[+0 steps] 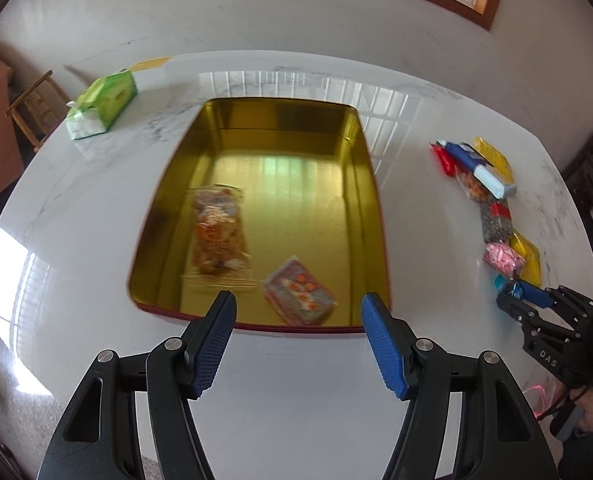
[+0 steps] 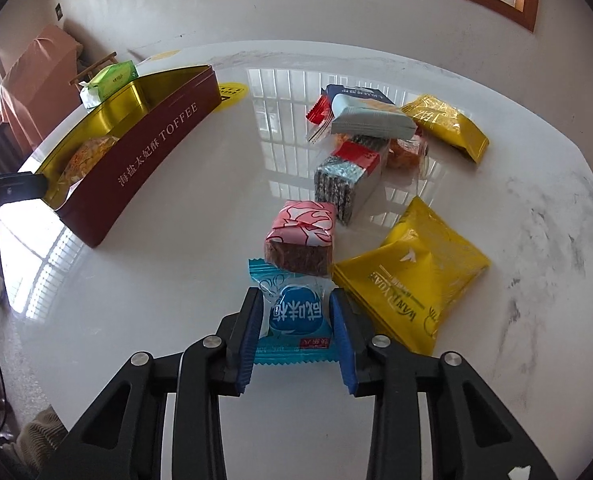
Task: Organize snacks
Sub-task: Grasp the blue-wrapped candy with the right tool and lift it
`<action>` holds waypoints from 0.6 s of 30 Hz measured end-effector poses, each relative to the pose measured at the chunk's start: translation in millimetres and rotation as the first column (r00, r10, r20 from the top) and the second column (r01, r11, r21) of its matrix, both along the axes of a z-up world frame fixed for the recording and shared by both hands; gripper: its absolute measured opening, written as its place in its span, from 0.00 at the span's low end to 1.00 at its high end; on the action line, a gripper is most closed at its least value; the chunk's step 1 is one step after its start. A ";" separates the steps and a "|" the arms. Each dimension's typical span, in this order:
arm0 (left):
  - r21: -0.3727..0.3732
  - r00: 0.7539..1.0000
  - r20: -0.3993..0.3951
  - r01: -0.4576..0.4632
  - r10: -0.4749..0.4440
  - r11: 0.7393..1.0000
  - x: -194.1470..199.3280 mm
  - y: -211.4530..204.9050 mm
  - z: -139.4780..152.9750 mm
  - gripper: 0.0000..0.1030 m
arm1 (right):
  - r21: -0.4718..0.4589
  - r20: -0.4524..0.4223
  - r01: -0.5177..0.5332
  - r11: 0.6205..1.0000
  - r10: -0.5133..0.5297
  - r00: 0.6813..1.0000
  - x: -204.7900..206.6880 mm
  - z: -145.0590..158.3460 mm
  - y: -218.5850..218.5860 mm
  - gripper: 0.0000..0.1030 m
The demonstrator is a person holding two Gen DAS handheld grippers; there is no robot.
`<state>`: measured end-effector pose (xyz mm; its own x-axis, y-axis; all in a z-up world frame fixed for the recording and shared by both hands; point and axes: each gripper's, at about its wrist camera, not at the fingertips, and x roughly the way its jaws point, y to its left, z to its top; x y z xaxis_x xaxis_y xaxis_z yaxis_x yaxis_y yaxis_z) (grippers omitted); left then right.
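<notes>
A gold-lined toffee tin point(image 1: 372, 184) with dark red walls point(image 2: 144, 160) lies open on the white marble table. Two snacks lie in it: a clear packet of orange pieces point(image 1: 218, 236) and a grey-pink packet point(image 1: 300, 294). My left gripper point(image 1: 298, 300) hovers open over the tin's near rim, with nothing between its pads. To the right, my right gripper point(image 2: 295, 296) is shut on a small blue packet point(image 2: 294, 312) that rests on the table. A pink-wrapped cake point(image 2: 302, 236) lies just beyond the blue packet, touching it. In the left wrist view the right gripper point(image 1: 508, 300) sits at the near end of the snack row.
More snacks lie right of the tin: a yellow pouch point(image 2: 412, 280) beside the blue packet, a grey-and-red block point(image 2: 344, 180), a stacked pile point(image 2: 360, 120) and a second yellow pouch point(image 2: 444, 124). A green tissue pack point(image 1: 102, 106) sits at the far left, a wooden chair point(image 1: 36, 108) behind it.
</notes>
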<state>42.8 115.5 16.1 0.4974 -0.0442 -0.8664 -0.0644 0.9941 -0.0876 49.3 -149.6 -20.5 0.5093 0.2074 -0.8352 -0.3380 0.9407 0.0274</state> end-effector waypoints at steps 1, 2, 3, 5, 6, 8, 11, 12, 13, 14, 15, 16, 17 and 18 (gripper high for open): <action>-0.004 1.000 -0.001 0.008 -0.008 1.000 1.4 -4.8 -0.8 0.64 | 0.001 -0.001 -0.002 1.000 0.002 1.000 -1.8 -0.3 -0.8 0.30; -0.004 1.000 -0.003 0.015 -0.015 1.000 2.8 -8.9 -1.4 0.64 | -0.002 0.001 -0.006 1.000 0.006 1.000 -5.5 -0.3 -1.7 0.30; -0.002 1.000 -0.005 0.019 -0.019 1.000 4.0 -11.9 -2.2 0.64 | -0.006 0.005 -0.004 1.000 0.004 1.000 -9.0 -0.5 -2.9 0.29; -0.006 0.999 -0.009 0.032 -0.032 0.999 7.9 -20.4 -3.8 0.64 | -0.006 0.008 -0.001 1.000 0.001 1.000 -13.6 -0.6 -6.9 0.29; -0.010 0.999 -0.012 0.042 -0.042 0.999 10.5 -26.1 -4.6 0.64 | -0.011 0.011 0.002 1.000 -0.002 1.000 -16.7 -1.0 -10.1 0.27; -0.017 0.998 -0.018 0.063 -0.063 0.998 15.0 -38.6 -6.1 0.64 | -0.033 0.014 0.024 0.999 -0.023 1.000 -22.7 -3.9 -19.6 0.26; -0.028 0.994 -0.026 0.101 -0.102 0.994 20.3 -57.6 -8.3 0.64 | -0.046 0.019 0.060 0.997 -0.059 0.998 -27.2 -3.0 -34.7 0.26; -0.032 0.993 -0.030 0.112 -0.113 0.993 21.9 -64.3 -9.3 0.64 | -0.048 0.021 0.073 0.996 -0.072 0.997 -28.7 -3.0 -40.1 0.26; -0.036 0.992 -0.031 0.120 -0.121 0.992 23.0 -69.3 -10.0 0.64 | -0.049 0.023 0.084 0.995 -0.083 0.996 -29.3 -3.1 -44.4 0.26; -0.040 0.991 -0.032 0.130 -0.132 0.991 24.3 -75.6 -10.6 0.64 | -0.055 0.028 0.104 0.993 -0.103 0.994 -30.3 -2.9 -51.1 0.26; -0.026 0.991 -0.032 0.131 -0.132 0.991 26.0 -83.5 -11.0 0.67 | -0.057 0.031 0.116 0.992 -0.114 0.993 -30.4 -2.5 -55.3 0.26; -0.008 0.991 -0.025 0.131 -0.131 0.991 26.7 -88.7 -10.8 0.67 | -0.055 0.031 0.136 0.989 -0.134 0.990 -30.1 -2.4 -63.3 0.26; 0.003 0.990 -0.016 0.139 -0.139 0.990 27.8 -94.0 -10.4 0.67 | -0.051 0.031 0.157 0.986 -0.155 0.987 -29.4 -2.3 -69.8 0.26; -0.005 0.989 -0.022 0.148 -0.148 0.989 28.9 -98.5 -10.2 0.68 | -0.051 0.033 0.191 0.980 -0.189 0.981 -27.1 -1.9 -79.7 0.26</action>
